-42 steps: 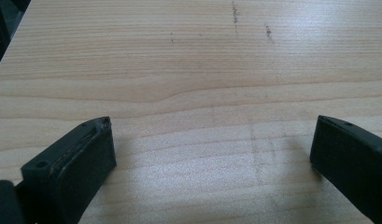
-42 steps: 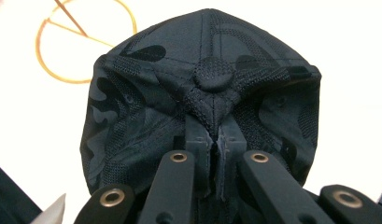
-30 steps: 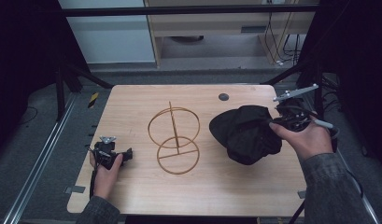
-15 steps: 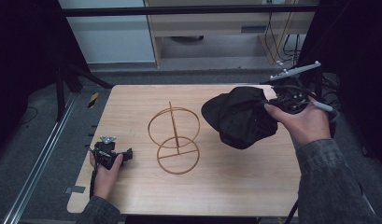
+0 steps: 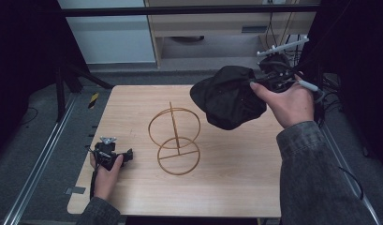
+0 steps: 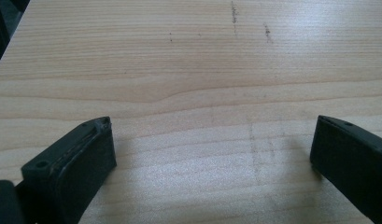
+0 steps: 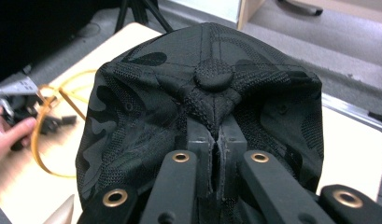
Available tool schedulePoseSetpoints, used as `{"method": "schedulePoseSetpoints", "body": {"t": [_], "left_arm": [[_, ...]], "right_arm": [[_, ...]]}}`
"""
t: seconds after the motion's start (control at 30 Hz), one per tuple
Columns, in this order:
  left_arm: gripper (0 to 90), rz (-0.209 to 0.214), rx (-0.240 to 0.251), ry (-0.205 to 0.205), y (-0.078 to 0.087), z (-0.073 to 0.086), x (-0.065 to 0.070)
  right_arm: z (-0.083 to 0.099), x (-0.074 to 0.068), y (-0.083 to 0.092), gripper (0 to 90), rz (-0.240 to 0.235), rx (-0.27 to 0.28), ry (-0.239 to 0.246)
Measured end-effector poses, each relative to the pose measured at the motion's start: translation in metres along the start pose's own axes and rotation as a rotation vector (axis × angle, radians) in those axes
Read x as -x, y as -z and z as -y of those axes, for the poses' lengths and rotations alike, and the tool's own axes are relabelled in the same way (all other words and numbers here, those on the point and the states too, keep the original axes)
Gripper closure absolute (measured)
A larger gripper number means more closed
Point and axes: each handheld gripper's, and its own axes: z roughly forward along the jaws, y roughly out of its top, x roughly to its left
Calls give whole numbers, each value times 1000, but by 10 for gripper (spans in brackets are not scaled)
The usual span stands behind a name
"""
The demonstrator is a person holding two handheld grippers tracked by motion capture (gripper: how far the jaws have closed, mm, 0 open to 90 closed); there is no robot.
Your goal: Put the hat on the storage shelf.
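cap (image 5: 229,96) lifted higher, crown facing left

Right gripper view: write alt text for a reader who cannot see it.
The right gripper has its two black fingers pinched shut on the fabric of a black cap, just below its top button. Behind the cap at left, a gold wire stand sits on the wooden table, beside a hand holding the other gripper.

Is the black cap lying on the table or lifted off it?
Lifted: the right gripper pinches the cap, which hangs above the table.
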Motion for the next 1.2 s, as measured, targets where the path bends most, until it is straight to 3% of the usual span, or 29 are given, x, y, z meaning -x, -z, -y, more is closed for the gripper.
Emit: {"method": "schedulePoseSetpoints", "body": {"t": [0.37, 0.8, 1.2], "left_arm": [[0, 0, 0, 0, 0, 0, 0], [0, 0, 0, 0, 0, 0, 0], [0, 0, 3, 4, 0, 0, 0]], "right_arm": [[-22, -18, -5, 868, -37, 55, 6], [-37, -41, -12, 868, -65, 63, 49], [-45, -73, -32, 868, -131, 47, 96]]}}
